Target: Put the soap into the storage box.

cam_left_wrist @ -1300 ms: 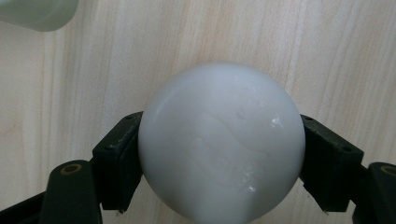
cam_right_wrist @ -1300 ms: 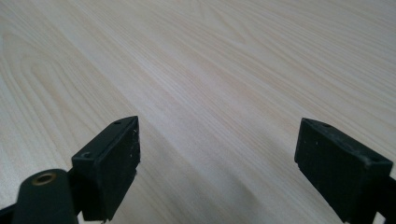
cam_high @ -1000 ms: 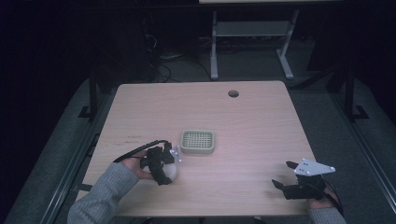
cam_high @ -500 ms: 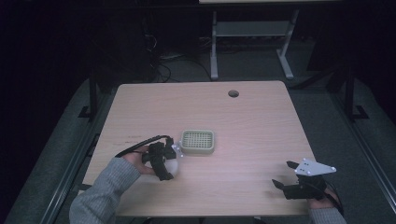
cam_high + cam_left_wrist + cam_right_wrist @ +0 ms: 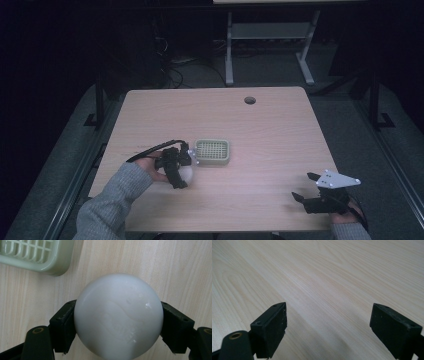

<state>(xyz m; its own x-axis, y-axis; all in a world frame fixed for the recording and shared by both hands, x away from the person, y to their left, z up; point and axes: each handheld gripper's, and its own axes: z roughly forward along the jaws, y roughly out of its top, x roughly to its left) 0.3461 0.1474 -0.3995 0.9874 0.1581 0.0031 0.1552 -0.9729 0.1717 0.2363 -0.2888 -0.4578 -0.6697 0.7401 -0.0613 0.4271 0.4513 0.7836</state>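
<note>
The left gripper [image 5: 117,322] pinches a white ball [image 5: 118,316], one jaw pressed to each side of it. The ball sits just beside the near left corner of the green tray [image 5: 213,151]. The right gripper [image 5: 329,327] has its jaws spread wide over bare table [image 5: 270,125], well apart from the tray.

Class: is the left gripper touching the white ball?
Touching. The left gripper view shows the left gripper with both jaws pressed against the white ball.

Glossy smooth ball [image 5: 118,316], prob. plastic; matt wood-grain table [image 5: 280,130].
</note>
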